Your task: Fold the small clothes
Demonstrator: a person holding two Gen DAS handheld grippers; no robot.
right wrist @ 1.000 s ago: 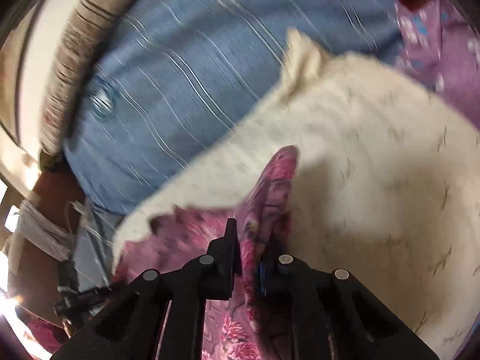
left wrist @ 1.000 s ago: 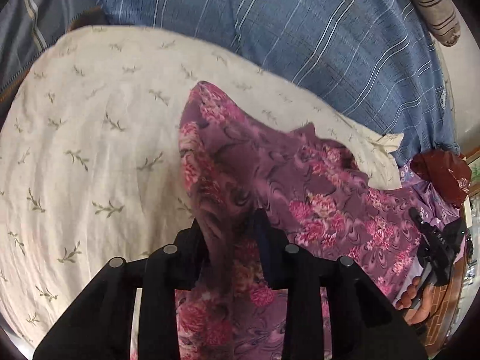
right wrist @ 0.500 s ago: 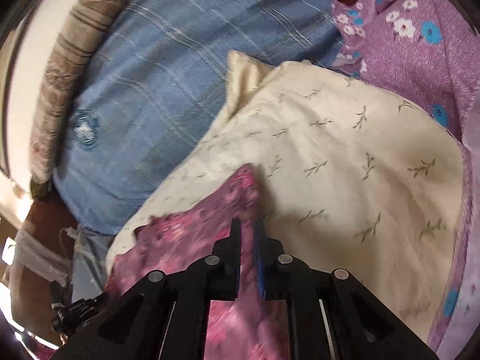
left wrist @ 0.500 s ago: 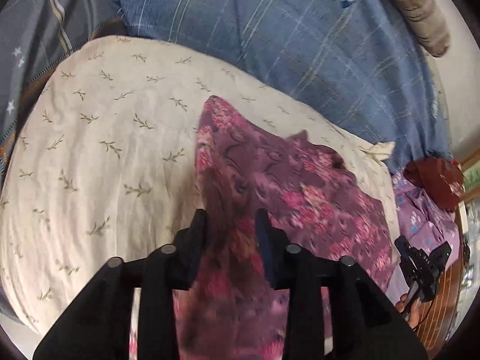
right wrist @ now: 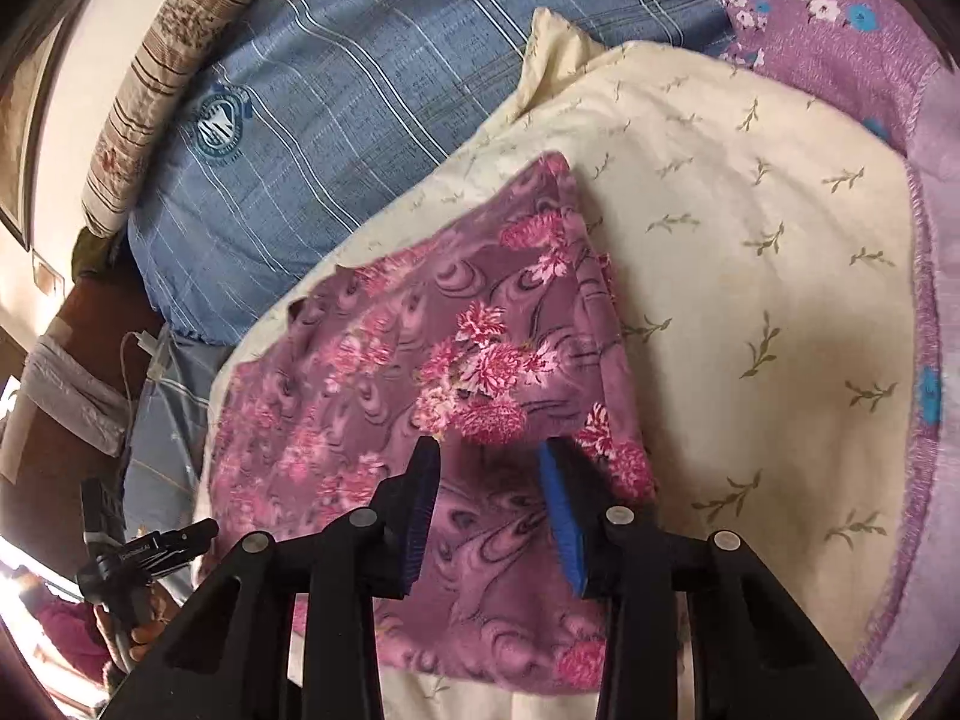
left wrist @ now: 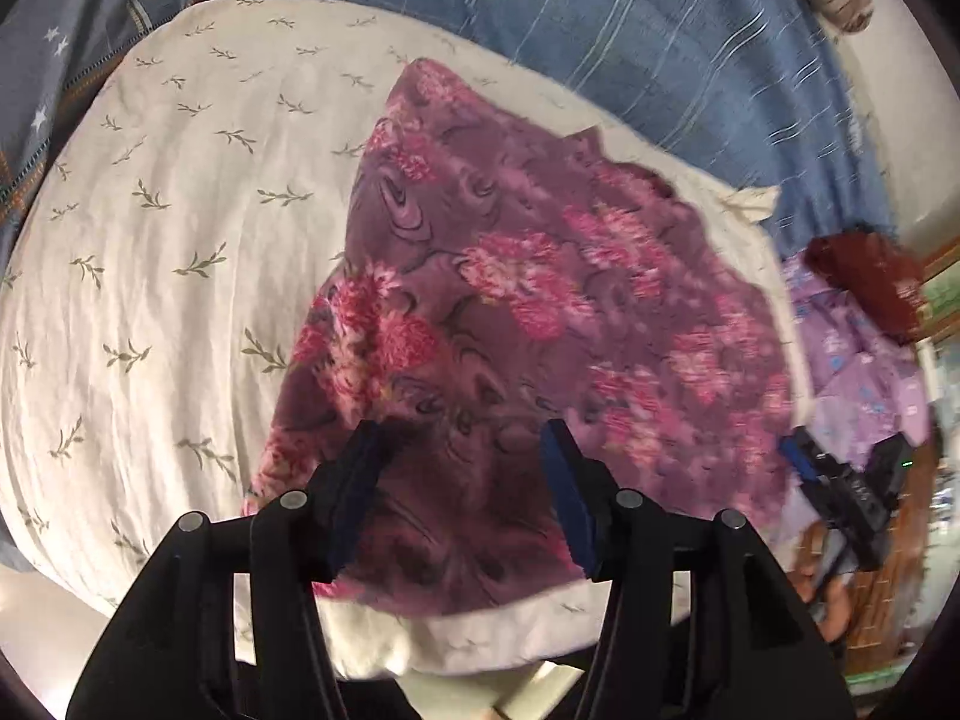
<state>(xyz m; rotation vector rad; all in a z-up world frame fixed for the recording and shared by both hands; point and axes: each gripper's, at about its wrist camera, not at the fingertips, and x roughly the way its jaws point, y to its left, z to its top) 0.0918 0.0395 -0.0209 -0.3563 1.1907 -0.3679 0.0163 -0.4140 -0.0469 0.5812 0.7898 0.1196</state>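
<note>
A purple garment with pink flowers (left wrist: 528,312) lies spread flat on a cream pillow with a leaf print (left wrist: 156,228). My left gripper (left wrist: 462,438) is open just above the garment's near edge, holding nothing. In the right wrist view the same garment (right wrist: 432,372) lies on the cream pillow (right wrist: 750,276), and my right gripper (right wrist: 489,450) is open above its near part, empty. The other gripper shows at the far right of the left wrist view (left wrist: 852,486) and the lower left of the right wrist view (right wrist: 138,552).
A blue striped sheet (left wrist: 630,30) covers the bed behind the pillow. A lilac floral cloth (right wrist: 840,12) and a dark red cloth (left wrist: 864,276) lie beside the pillow. A striped bolster (right wrist: 156,72) lies along the wall.
Both grippers were shut on raised folds of the garment. They have opened and let it go, and it now lies flat on the pillow.
</note>
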